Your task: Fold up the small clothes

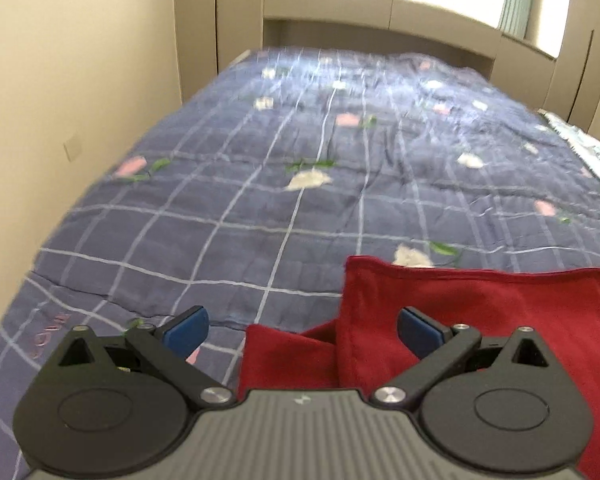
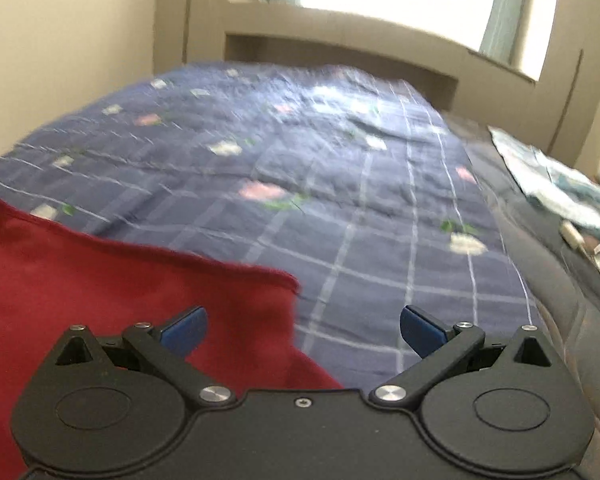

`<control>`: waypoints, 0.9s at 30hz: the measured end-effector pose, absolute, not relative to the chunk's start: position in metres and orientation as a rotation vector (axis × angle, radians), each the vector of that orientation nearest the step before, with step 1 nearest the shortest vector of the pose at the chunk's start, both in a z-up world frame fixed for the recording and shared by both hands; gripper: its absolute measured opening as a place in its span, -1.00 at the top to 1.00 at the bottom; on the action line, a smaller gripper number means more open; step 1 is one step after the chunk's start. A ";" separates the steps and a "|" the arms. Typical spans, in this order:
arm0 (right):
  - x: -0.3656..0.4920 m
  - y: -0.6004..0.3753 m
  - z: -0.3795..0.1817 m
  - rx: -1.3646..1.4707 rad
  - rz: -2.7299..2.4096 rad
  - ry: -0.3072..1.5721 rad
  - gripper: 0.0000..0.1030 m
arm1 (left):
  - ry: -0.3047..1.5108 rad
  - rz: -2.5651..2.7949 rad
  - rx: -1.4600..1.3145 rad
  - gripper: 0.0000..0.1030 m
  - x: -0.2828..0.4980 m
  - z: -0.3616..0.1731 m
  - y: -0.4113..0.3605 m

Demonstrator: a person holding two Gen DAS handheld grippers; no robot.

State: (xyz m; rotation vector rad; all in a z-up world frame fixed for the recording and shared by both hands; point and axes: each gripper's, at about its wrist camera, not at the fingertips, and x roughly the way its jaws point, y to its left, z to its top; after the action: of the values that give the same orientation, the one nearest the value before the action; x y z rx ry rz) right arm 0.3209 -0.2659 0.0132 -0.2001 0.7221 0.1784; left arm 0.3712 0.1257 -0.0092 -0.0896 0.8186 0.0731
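Observation:
A dark red garment (image 1: pixel 480 308) lies on the blue checked bedspread (image 1: pixel 300 152) at the near end of the bed. In the left wrist view a folded-over flap of it sits near the left edge. My left gripper (image 1: pixel 302 330) is open and empty, just above the garment's left edge. In the right wrist view the same red garment (image 2: pixel 120 280) fills the lower left. My right gripper (image 2: pixel 304 328) is open and empty over the garment's right corner, with its right finger over the bedspread (image 2: pixel 380 240).
A beige wall (image 1: pixel 80 80) runs along the bed's left side. A headboard (image 1: pixel 380 36) with a window above it stands at the far end. A pale patterned cloth (image 2: pixel 560 184) lies on a dark surface (image 2: pixel 556 280) to the right of the bed.

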 end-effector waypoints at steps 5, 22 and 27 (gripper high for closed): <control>0.303 -0.224 0.021 -0.191 0.268 0.664 -0.99 | 0.759 0.113 -0.049 -0.99 0.326 0.016 0.107; 0.311 -0.111 -0.007 -0.334 0.296 0.626 -0.99 | 0.760 0.145 -0.083 -0.99 0.256 0.016 0.094; 0.320 -0.102 -0.028 -0.378 0.284 0.663 -0.99 | 0.786 0.163 -0.122 -0.99 0.254 0.008 0.099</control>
State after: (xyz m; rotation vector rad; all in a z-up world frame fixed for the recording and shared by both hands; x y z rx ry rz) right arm 0.3201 -0.1021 -0.0279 -0.3783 0.6633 0.2838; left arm 0.2542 0.0986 0.0083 -0.1224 0.7856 0.1629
